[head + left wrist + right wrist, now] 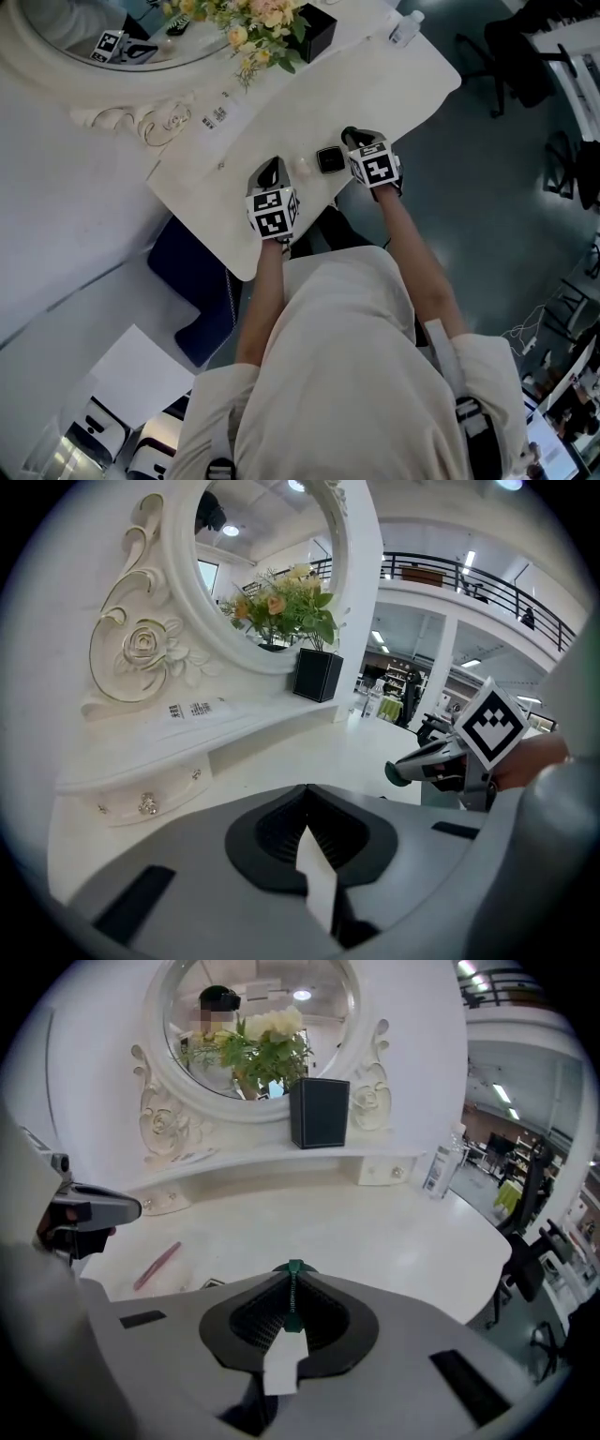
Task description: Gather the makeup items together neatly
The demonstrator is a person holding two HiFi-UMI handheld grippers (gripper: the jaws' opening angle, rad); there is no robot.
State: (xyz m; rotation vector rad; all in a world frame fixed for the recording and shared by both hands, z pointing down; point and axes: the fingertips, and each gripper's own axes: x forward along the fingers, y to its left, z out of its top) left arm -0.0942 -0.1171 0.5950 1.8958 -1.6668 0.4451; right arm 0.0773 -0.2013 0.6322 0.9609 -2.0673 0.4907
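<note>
On the white vanity table (394, 80) a black square compact (329, 159) and a small white item (302, 169) lie between my two grippers. A pink stick (157, 1266) rests on the tabletop to the left in the right gripper view. My right gripper (294, 1279) is shut on a thin green stick (293, 1305) whose tip pokes out past the jaws; in the head view this gripper (356, 141) hovers just right of the compact. My left gripper (307, 797) is shut with nothing visible between its jaws, and it (270, 176) hangs left of the white item.
A black square vase (314, 33) with flowers stands at the back by the round mirror (258, 1035). A water bottle (405, 26) stands at the far right end. A raised shelf with a small drawer (150, 803) runs along the back. A blue stool (192, 272) sits below the table's front edge.
</note>
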